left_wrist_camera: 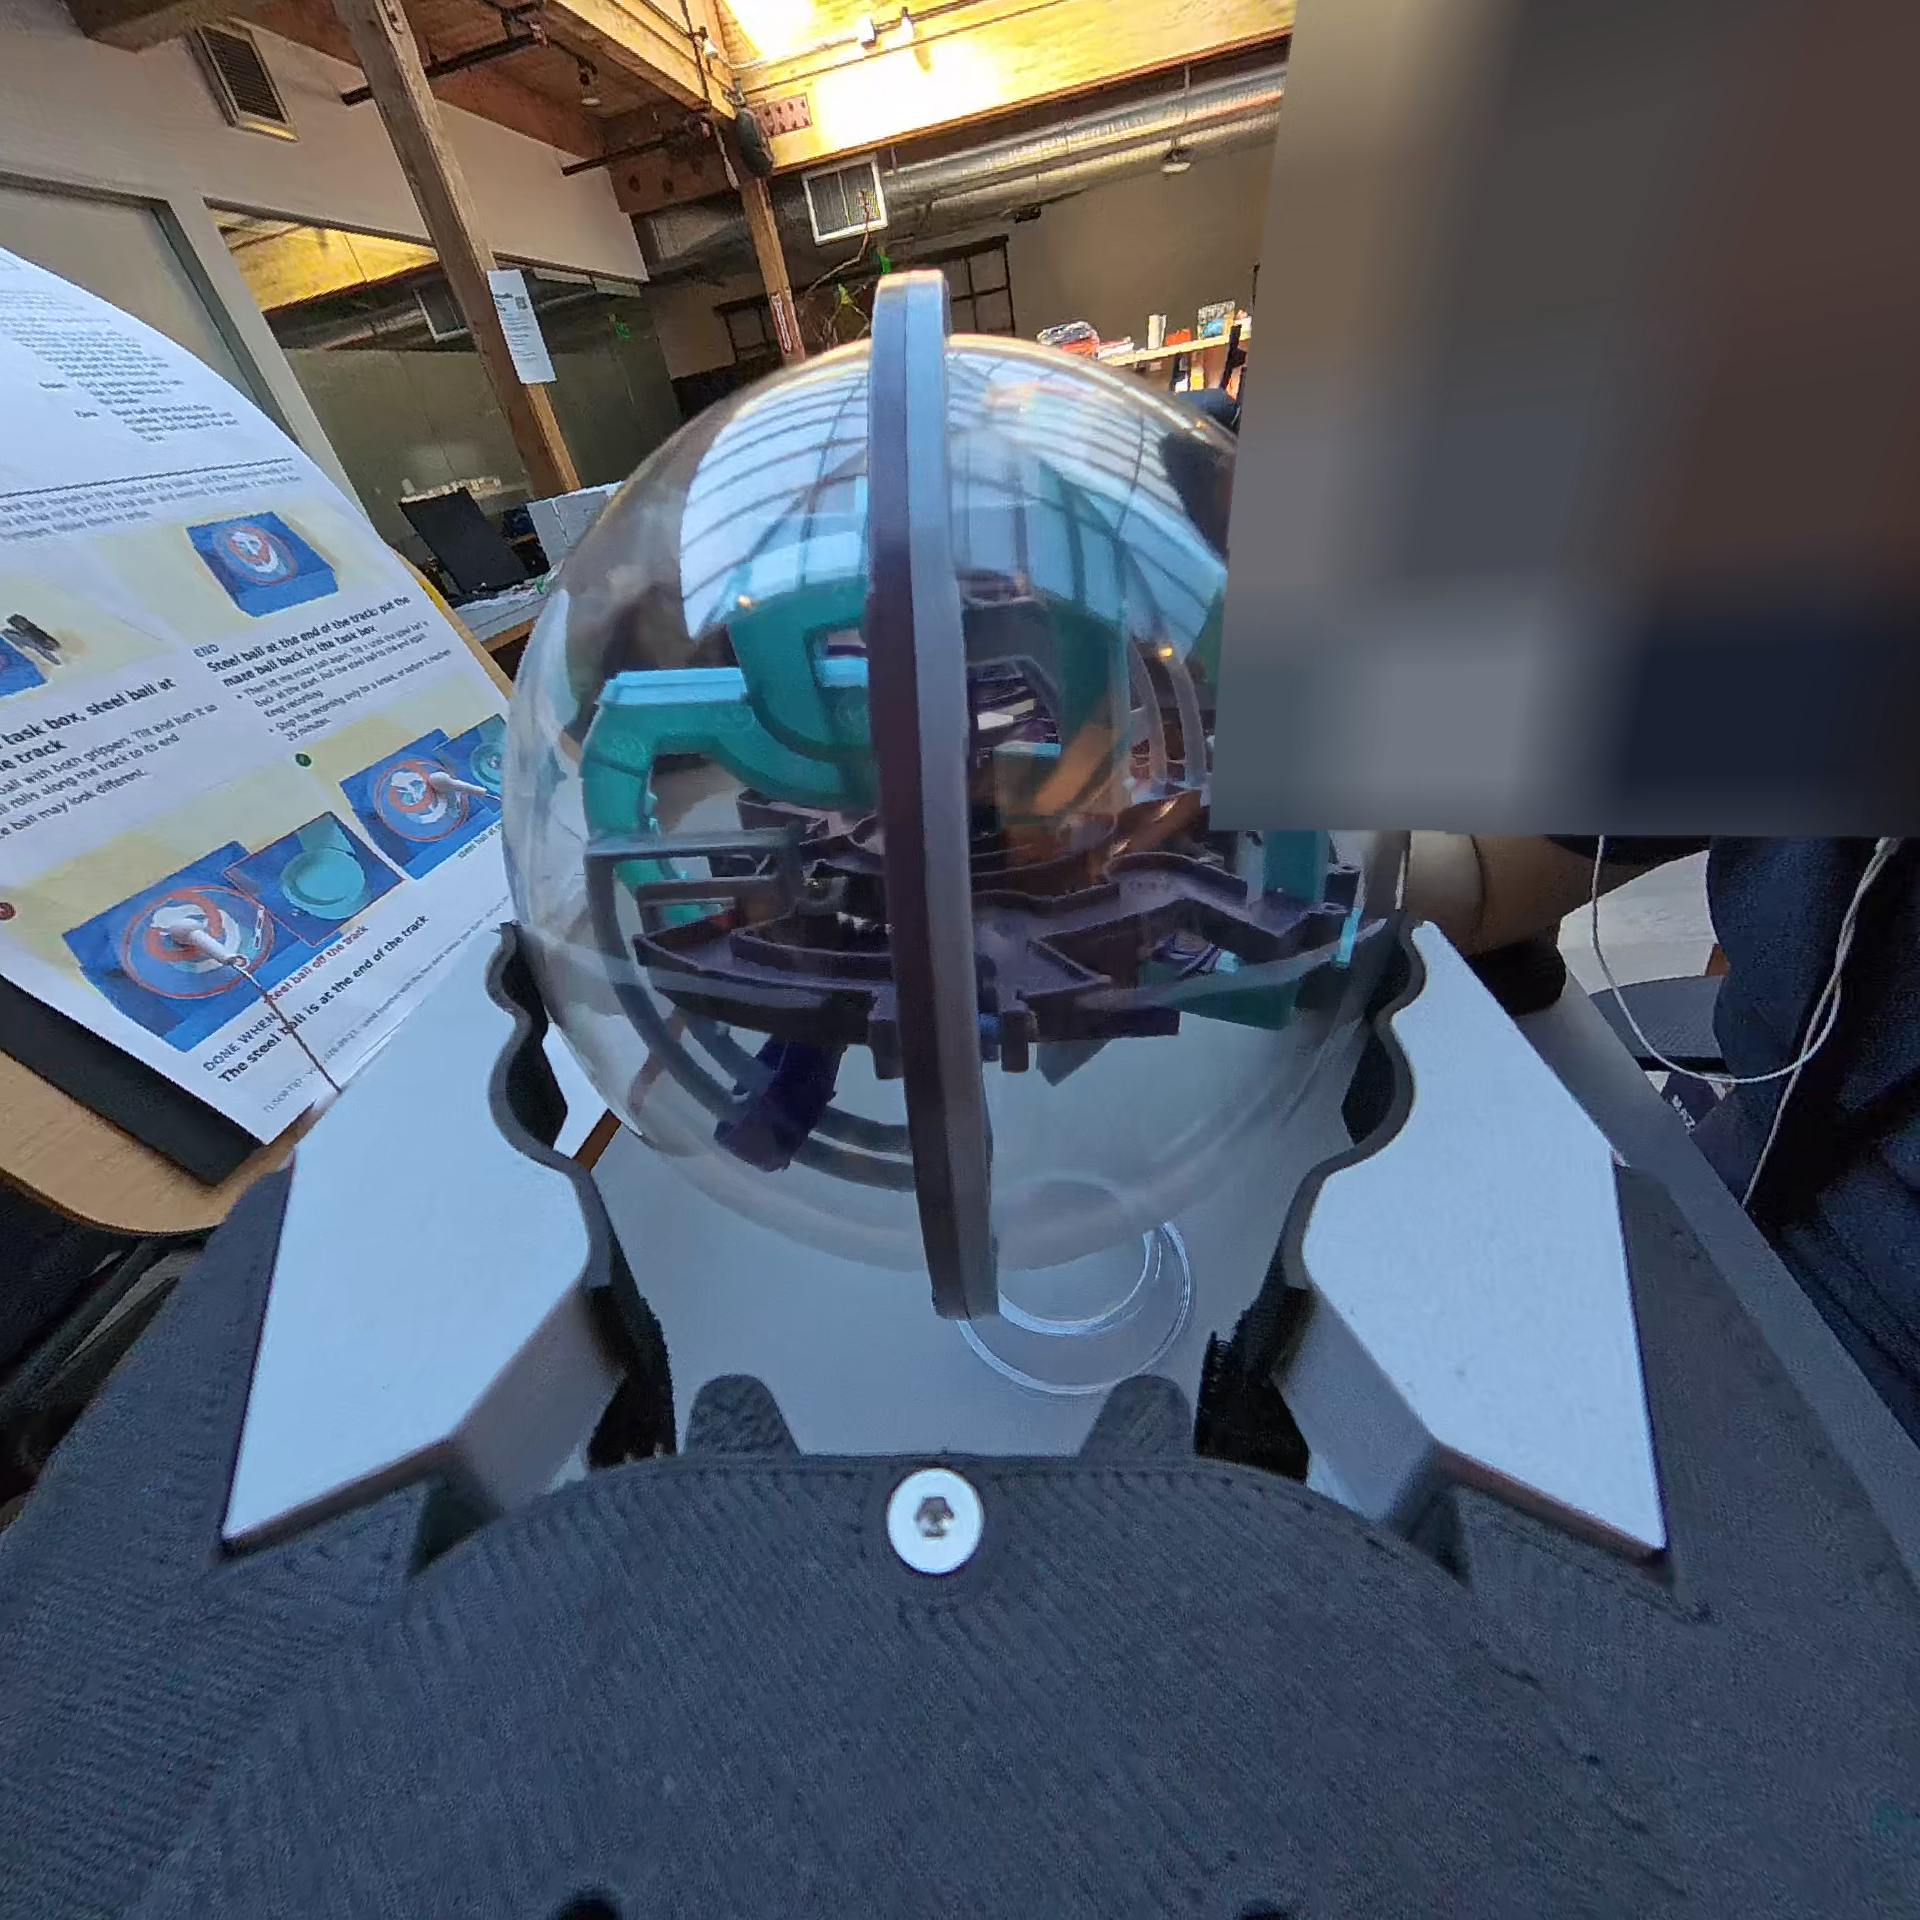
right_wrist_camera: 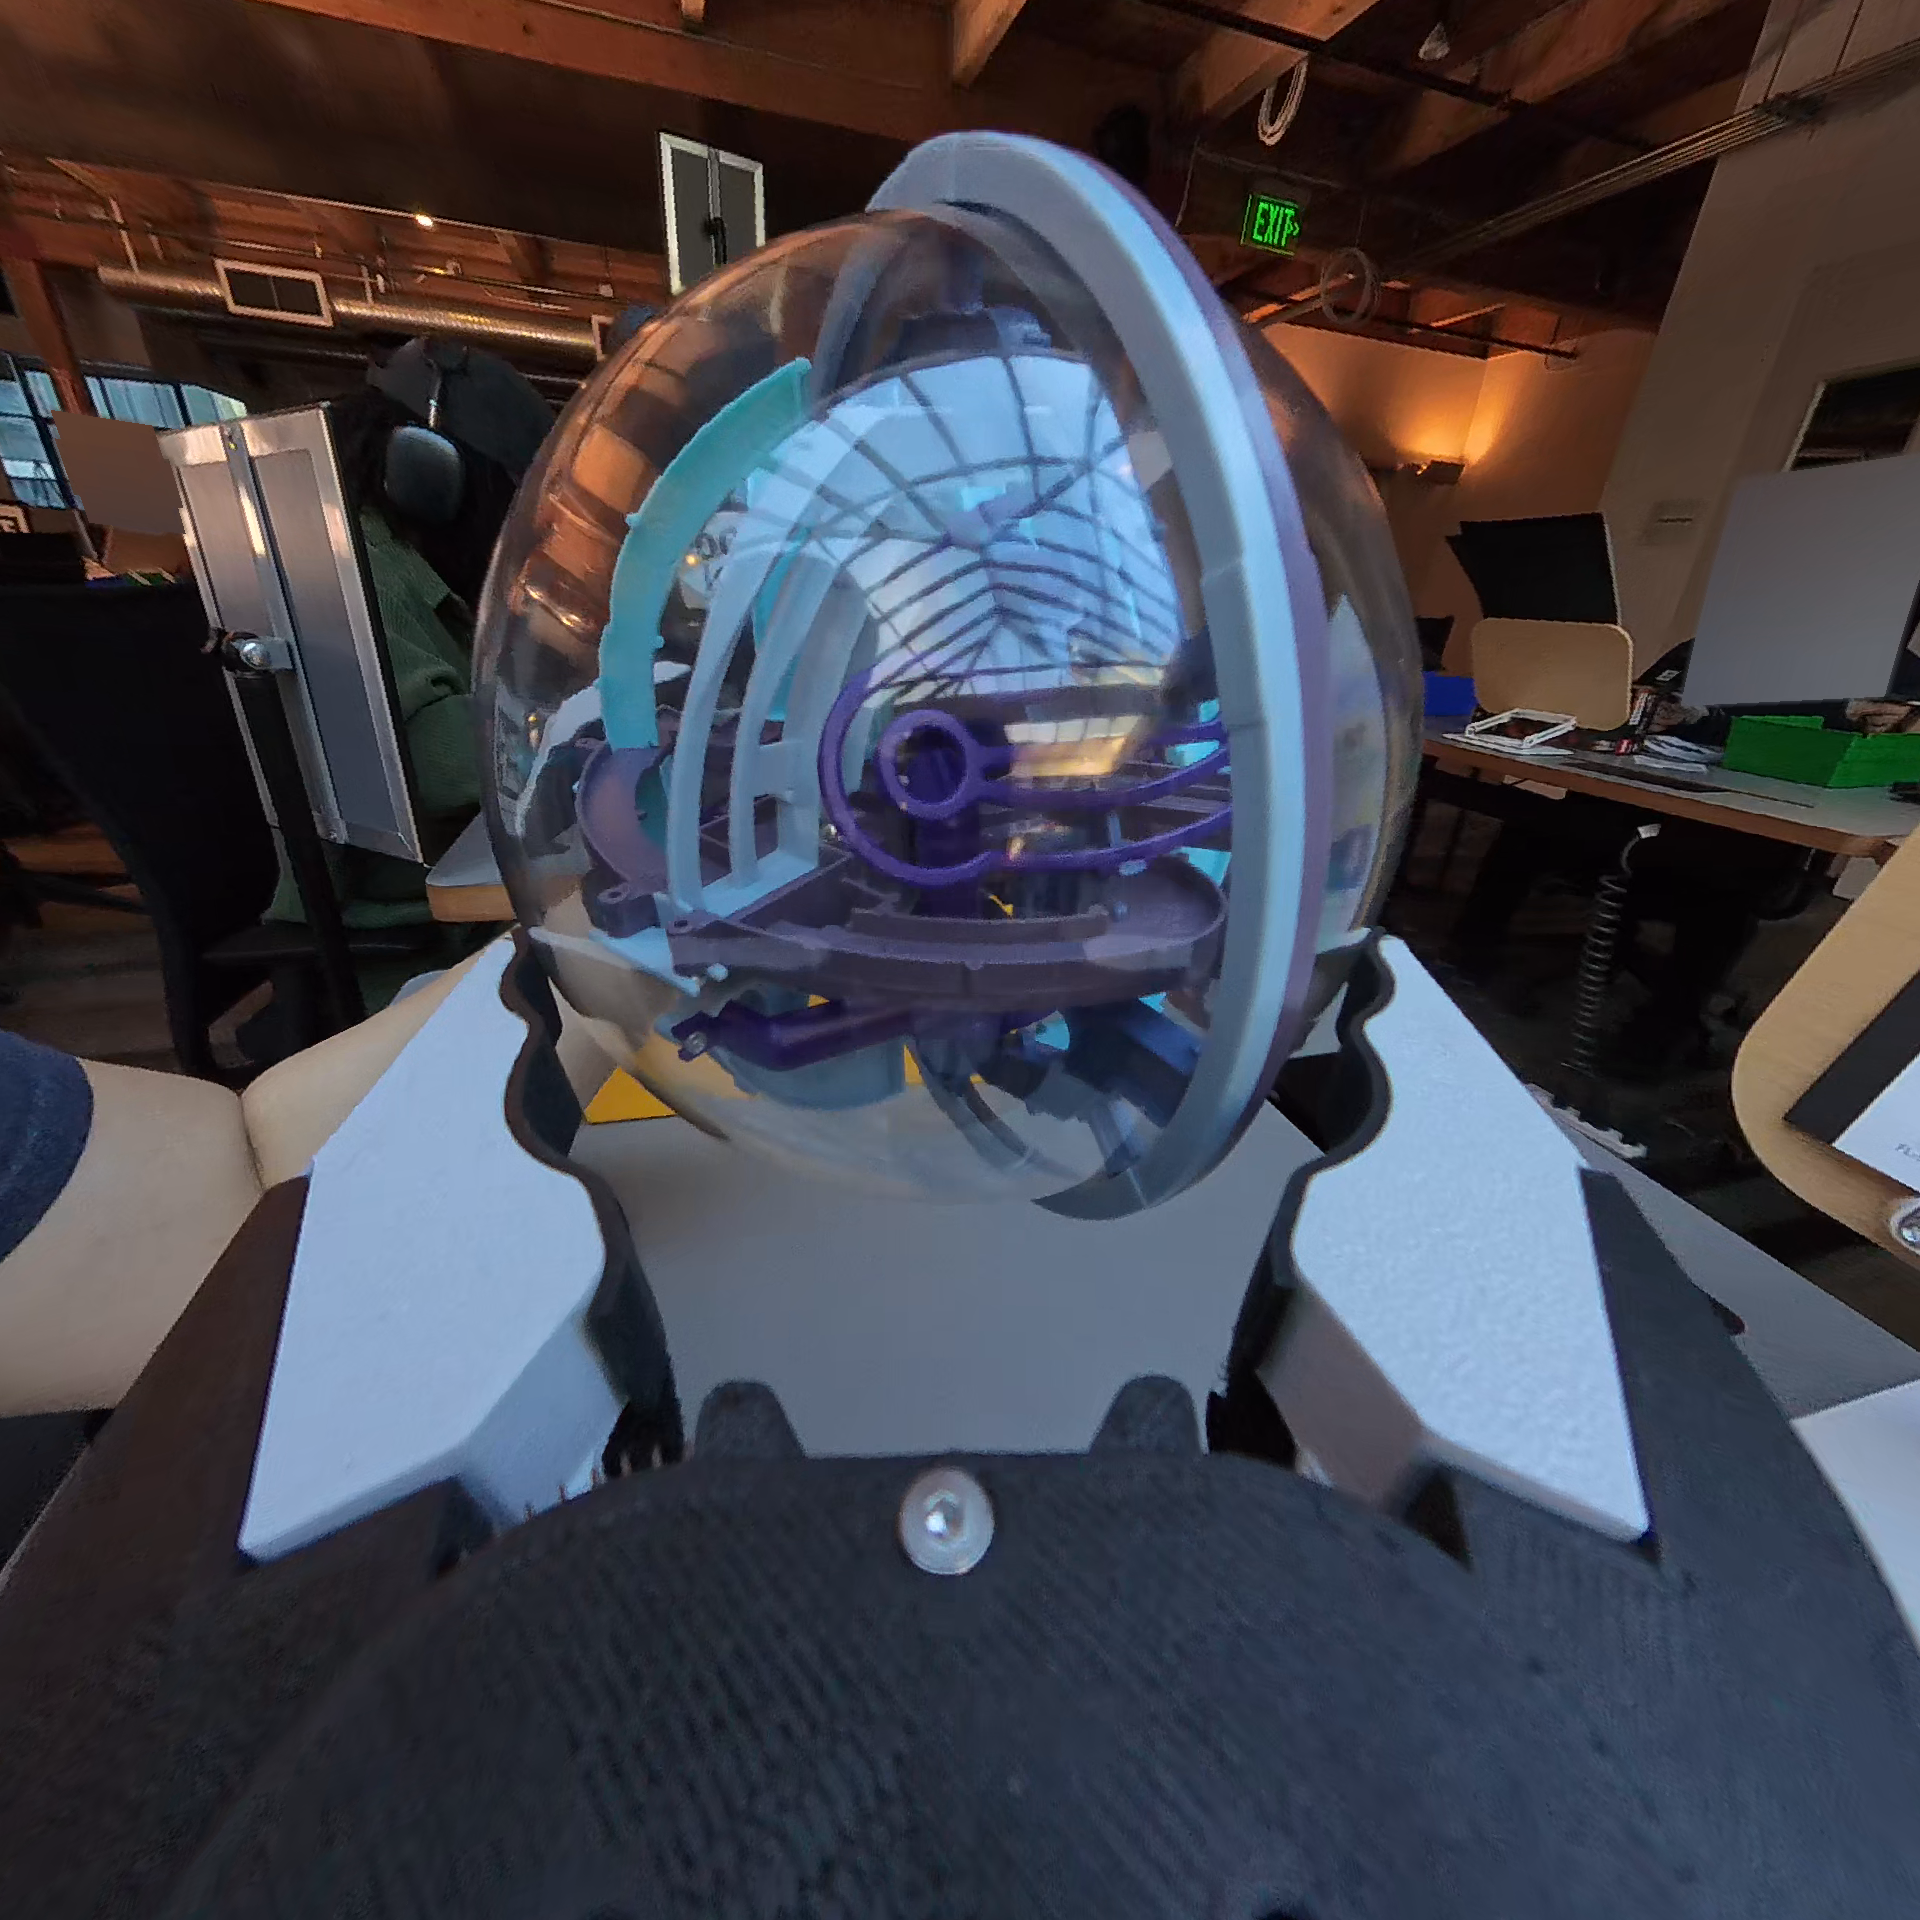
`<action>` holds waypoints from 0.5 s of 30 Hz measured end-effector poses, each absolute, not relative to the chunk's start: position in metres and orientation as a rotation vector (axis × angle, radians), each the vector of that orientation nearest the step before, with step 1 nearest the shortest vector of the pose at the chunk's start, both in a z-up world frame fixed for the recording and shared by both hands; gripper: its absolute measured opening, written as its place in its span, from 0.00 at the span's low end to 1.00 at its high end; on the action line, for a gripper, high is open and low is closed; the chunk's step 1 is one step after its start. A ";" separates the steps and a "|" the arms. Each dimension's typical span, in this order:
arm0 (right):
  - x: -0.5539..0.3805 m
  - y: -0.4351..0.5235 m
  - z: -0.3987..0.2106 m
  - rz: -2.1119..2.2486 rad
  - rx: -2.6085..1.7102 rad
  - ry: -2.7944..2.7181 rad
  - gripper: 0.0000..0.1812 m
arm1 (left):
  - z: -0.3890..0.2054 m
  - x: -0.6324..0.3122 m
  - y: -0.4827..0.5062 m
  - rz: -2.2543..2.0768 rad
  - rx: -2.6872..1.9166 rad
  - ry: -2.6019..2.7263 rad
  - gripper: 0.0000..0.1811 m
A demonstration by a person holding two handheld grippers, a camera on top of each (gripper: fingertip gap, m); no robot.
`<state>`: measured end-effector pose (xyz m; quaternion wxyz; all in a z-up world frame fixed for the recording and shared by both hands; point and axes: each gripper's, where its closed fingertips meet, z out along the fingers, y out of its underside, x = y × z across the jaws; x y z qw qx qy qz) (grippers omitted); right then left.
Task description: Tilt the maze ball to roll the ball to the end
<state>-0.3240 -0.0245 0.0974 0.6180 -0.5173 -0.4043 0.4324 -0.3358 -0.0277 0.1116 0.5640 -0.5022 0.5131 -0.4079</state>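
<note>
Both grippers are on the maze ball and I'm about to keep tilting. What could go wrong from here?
1. The maze ball is a smooth clear sphere cradled between the left gripper and right gripper; it could slip during a hard tilt.
2. I cannot find the steel ball among reflections and tracks, so tilting is partly blind.
3. The instruction sheet stands close; a wide swing might hit it.

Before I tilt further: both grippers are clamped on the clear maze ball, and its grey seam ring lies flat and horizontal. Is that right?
Not quite. Both the left gripper and right gripper do clamp the maze ball, but the seam ring stands nearly vertical, as the left wrist view shows.
</note>
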 end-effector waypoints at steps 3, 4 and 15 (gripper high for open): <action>-0.325 -0.025 0.097 1.002 -1.184 -0.927 0.81 | 0.111 -0.337 -0.028 -0.951 -1.188 1.213 0.84; -0.325 -0.025 0.096 1.002 -1.187 -0.926 0.81 | 0.111 -0.337 -0.028 -0.952 -1.191 1.213 0.84; -0.330 -0.024 0.088 1.035 -1.206 -0.927 0.81 | 0.111 -0.340 -0.028 -0.940 -1.192 1.213 0.84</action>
